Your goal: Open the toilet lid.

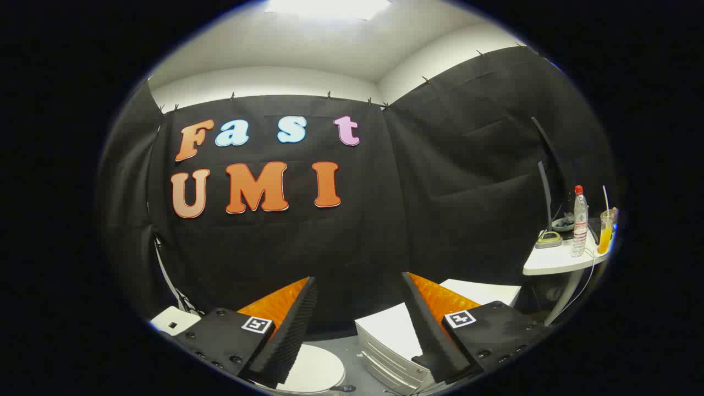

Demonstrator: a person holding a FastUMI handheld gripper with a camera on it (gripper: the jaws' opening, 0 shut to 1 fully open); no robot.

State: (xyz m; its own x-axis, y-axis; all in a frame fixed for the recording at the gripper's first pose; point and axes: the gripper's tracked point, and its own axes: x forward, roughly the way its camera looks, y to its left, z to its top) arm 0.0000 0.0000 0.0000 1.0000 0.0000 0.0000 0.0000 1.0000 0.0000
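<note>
The white toilet lid (314,369) lies shut and flat low down, partly hidden behind my left finger. My gripper (358,283) stands open, held well above the lid, with only the dark booth wall between its two fingers. The left finger (291,324) overlaps the lid's near side without touching it. Nothing is held.
A white plastic drawer unit (390,344) stands right of the toilet, behind my right finger. Further right is a white side table (555,263) with a water bottle (579,223), a glass of orange drink (606,231) and a monitor. A small white box (173,320) sits at the left.
</note>
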